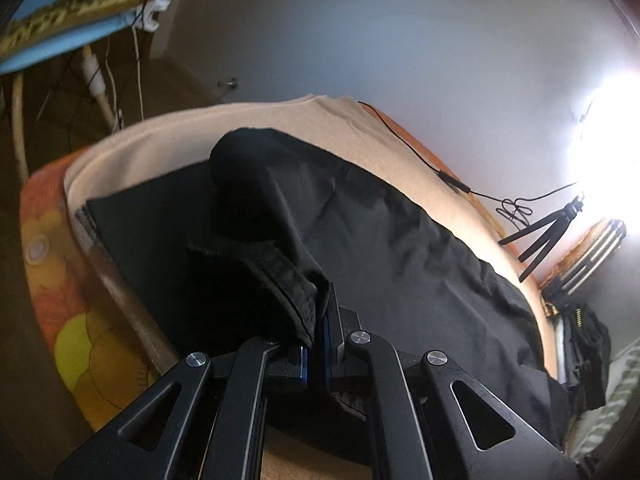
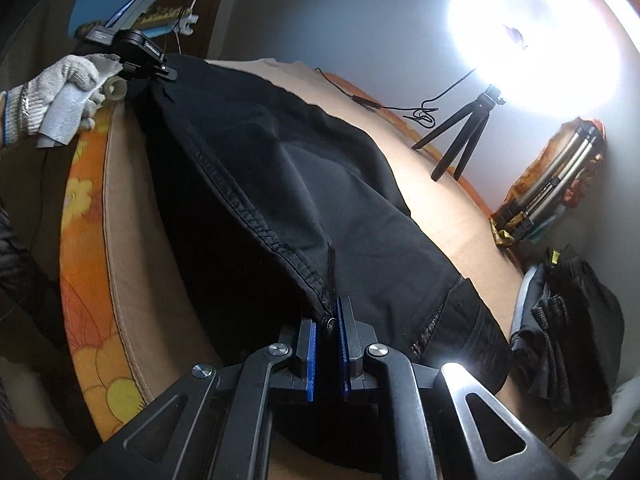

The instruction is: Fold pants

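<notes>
Pants (image 2: 280, 184) are clamped at both ends by left tongs (image 1: 316, 344) and right tongs (image 2: 327, 328); edges should be aligned before lowering.

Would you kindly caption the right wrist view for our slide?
Right gripper clamps the black pants over a beige-covered bed; left gripper lifts the far end.

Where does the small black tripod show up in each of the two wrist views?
Left wrist view: small black tripod at the right edge, below the bright lamp.
Right wrist view: same tripod upper right of centre, beside the black pants.
Shared landmark: the lamp.
</notes>
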